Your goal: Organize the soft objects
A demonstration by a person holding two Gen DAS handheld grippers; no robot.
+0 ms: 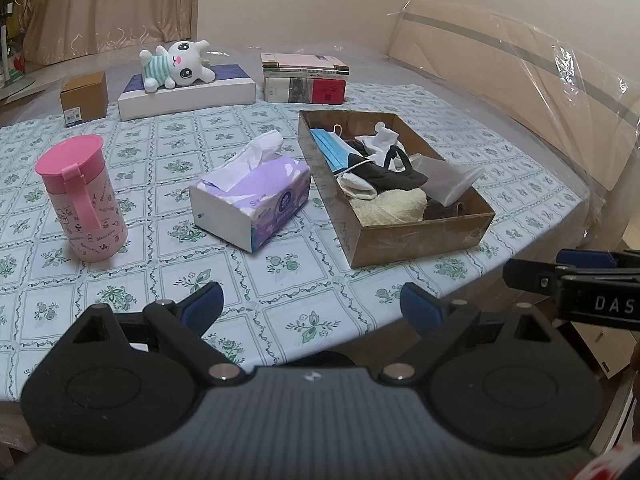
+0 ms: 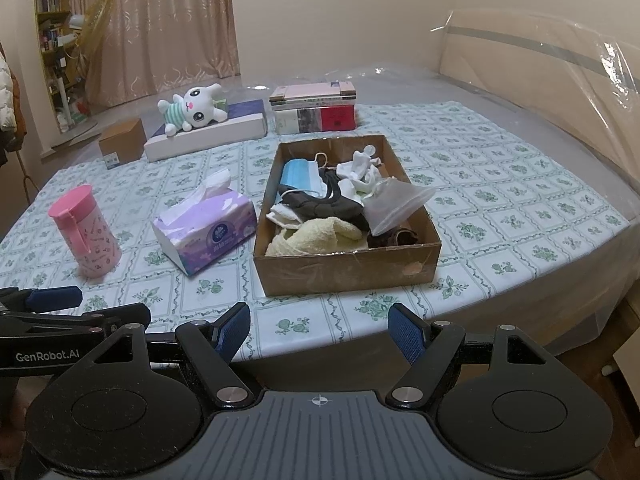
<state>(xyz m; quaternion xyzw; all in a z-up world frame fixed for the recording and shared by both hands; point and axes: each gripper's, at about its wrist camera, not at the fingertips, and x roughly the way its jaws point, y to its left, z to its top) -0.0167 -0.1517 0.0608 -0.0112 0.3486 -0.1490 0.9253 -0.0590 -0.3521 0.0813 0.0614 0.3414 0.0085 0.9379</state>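
Both grippers hang side by side over the near edge of the bed, tilted down toward it. The left gripper [image 1: 310, 306] has its blue pads spread wide with nothing between them; the right gripper [image 2: 319, 330] is just as spread and just as empty.

Ahead of them, on the flowered cloth [image 2: 500, 216], sits an open cardboard box [image 2: 348, 268] holding the soft things in a loose heap: a blue mask [image 2: 300, 178] at the far left, white socks [image 2: 360, 174] at the far end, a dark cloth [image 2: 324, 206] across the middle, a cream towel [image 2: 316, 236] at the near end, and a clear bag [image 2: 394, 202] leaning over the right side.

Just left of the box lies a purple tissue pack [image 2: 208, 228], a tissue poking up. Further left stands a pink cup [image 2: 86, 232], upright, lid on.

At the far side, a plush toy [image 2: 192, 112] lies on a flat white box [image 2: 208, 132], with a small brown carton [image 2: 122, 142] to its left and stacked books [image 2: 314, 108] to its right.
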